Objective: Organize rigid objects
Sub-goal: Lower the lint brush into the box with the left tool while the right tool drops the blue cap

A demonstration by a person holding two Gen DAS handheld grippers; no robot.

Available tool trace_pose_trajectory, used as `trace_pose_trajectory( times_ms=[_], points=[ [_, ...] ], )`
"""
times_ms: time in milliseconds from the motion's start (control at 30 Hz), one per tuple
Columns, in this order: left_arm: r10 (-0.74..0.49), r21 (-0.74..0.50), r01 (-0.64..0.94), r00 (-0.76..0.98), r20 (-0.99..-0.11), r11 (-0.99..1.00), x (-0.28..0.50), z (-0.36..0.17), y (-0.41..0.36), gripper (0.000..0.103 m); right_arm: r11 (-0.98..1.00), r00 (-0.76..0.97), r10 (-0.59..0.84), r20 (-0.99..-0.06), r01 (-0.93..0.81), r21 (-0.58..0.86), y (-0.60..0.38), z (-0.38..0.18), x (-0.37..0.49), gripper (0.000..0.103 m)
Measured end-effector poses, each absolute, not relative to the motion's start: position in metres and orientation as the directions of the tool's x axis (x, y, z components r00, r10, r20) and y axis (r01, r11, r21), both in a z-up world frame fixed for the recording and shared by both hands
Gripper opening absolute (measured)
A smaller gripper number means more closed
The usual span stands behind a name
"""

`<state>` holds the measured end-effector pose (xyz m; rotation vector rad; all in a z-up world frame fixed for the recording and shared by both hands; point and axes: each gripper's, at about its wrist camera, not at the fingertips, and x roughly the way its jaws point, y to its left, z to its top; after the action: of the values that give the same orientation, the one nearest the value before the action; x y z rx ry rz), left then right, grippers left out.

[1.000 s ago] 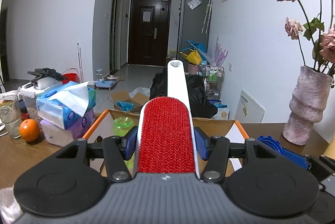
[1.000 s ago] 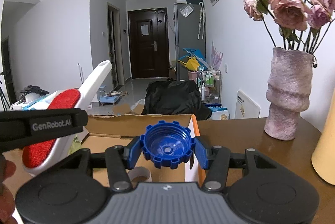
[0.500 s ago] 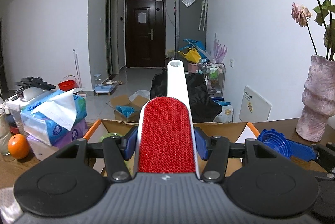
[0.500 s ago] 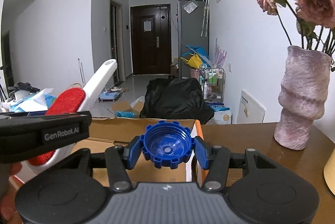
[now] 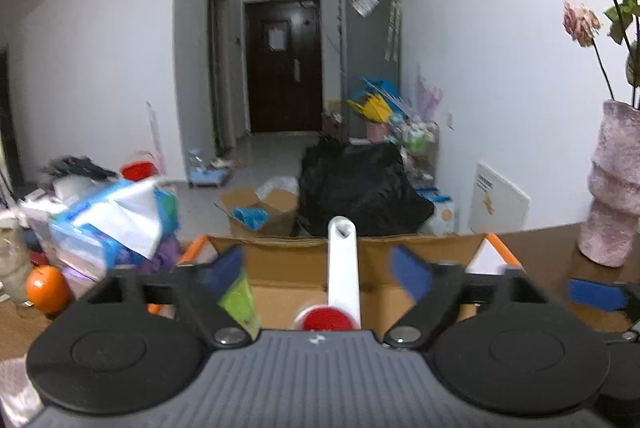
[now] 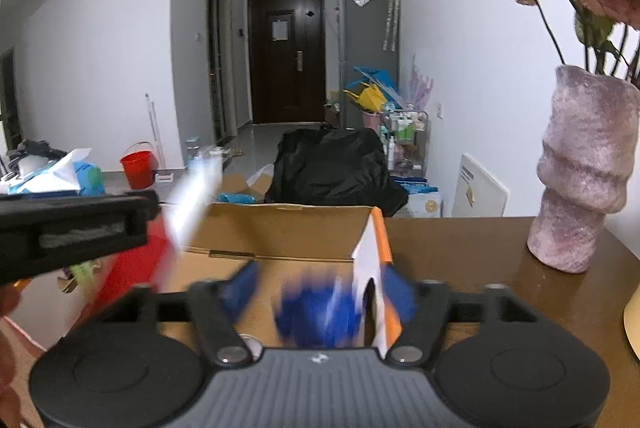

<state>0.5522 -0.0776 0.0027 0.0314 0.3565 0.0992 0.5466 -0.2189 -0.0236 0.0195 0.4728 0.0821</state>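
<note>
Both claws have just been opening over the cardboard box (image 6: 280, 228): the left claw (image 5: 316, 270) stands spread with the lint brush (image 5: 342, 268) dropping low in centre frame, the right claw (image 6: 320, 288) spread around the blurred blue cap (image 6: 316, 312); both items look delivered

Left gripper (image 5: 316, 274), right gripper (image 6: 318, 288): ribbed grey body, black round discs, silver screws, blue fingers (image 5: 412, 278).

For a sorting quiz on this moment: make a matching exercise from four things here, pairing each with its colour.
1. lint brush handle
2. bottle cap
3. vase
4. bucket

a. red
b. pale pink
c. white
d. blue

Pairs: 1-c, 2-d, 3-b, 4-a
</note>
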Motion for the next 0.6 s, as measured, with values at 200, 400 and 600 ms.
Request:
trace_pose_trajectory(
  times_ms=[200, 400, 600],
  points=[
    [0.111, 0.064, -0.096, 0.946, -0.303, 0.993, 0.542, 0.009, -0.075, 0.103, 0.997, 0.887, 0.072, -0.455, -0.05, 0.06, -0.225, -0.023, 0.546, 0.103],
    [0.113, 0.064, -0.098, 0.941, -0.318, 0.993, 0.541, 0.008, -0.071, 0.103, 0.998, 0.882, 0.064, -0.466, -0.047, 0.047, -0.223, -0.024, 0.547, 0.103],
    [0.11, 0.058, -0.096, 0.935, -0.337, 0.994, 0.538, 0.007, -0.068, 0.103, 0.998, 0.883, 0.065, -0.465, -0.05, 0.044, -0.223, -0.023, 0.545, 0.103]
  ],
)
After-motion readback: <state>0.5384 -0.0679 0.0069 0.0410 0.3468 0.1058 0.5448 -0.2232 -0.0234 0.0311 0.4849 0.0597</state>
